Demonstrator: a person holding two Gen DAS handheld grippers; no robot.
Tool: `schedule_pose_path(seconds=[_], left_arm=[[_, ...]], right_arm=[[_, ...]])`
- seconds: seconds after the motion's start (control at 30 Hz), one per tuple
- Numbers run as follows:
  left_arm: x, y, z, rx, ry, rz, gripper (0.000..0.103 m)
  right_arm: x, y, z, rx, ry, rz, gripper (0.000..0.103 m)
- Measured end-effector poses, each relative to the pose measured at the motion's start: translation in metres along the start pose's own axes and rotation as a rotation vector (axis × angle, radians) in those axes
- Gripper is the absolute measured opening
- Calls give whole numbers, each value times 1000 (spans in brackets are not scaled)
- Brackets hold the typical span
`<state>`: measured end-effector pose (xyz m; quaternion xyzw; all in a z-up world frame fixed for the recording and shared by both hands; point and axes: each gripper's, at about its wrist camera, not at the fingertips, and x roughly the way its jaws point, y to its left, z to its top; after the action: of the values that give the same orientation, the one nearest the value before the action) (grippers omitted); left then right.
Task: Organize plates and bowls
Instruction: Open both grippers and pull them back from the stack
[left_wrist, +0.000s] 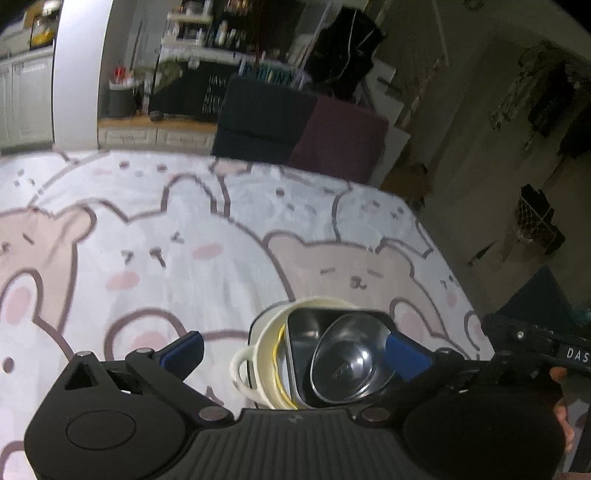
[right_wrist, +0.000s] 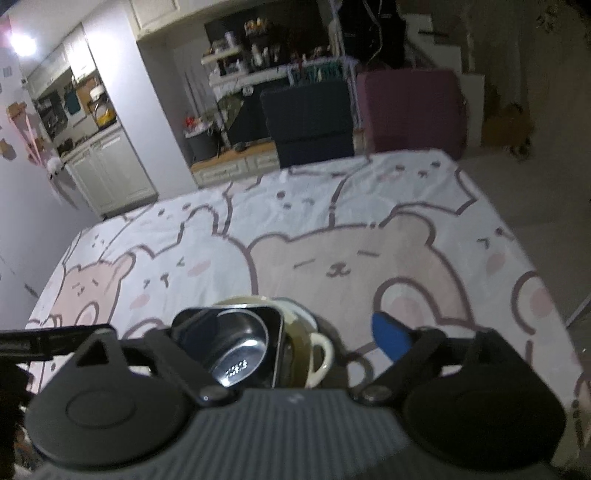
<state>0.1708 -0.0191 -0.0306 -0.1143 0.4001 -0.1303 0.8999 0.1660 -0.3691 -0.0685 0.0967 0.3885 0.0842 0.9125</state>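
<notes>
Your left claw (left_wrist: 295, 354) stood with its jaws wide apart, clamped on nothing; your right claw (right_wrist: 280, 339) likewise stood spread and empty. No earlier view was supplied, so only this state is recorded.

One nested stack sat on the tabletop (left_wrist: 147, 240), which was covered in a cloth printed with cartoon bears. You had four pieces in it, counted from the outside in: one cream bowl with a loop handle (left_wrist: 258, 354), one yellow-rimmed dish (left_wrist: 279, 373), one dark square dish (left_wrist: 303, 328), and one round steel bowl (left_wrist: 351, 365) innermost. The stack lay between the blue pads (left_wrist: 184, 349) of the left claw, not touched by either.

The yellow-rimmed dish showed only as a thin edge. The stack's near side was cut off by each claw's body. In the right wrist view the left pad was hidden behind the dishes. A fingertip (left_wrist: 557, 373) showed at the right edge. Both views were dim and blurred.
</notes>
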Motion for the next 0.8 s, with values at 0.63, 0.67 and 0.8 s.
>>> schedule_pose_path(seconds=[0.63, 0.67, 0.8], left_arm=[[-101, -38, -42, 111, -247, 50, 103], [-104, -39, -46, 120, -249, 53, 103], [-113, -44, -63, 160, -273, 81, 103]], right_arm=[[-89, 7, -38, -96, -229, 22, 103], [-93, 8, -42, -104, -237, 27, 103], [-100, 12, -56, -130, -247, 34, 103]])
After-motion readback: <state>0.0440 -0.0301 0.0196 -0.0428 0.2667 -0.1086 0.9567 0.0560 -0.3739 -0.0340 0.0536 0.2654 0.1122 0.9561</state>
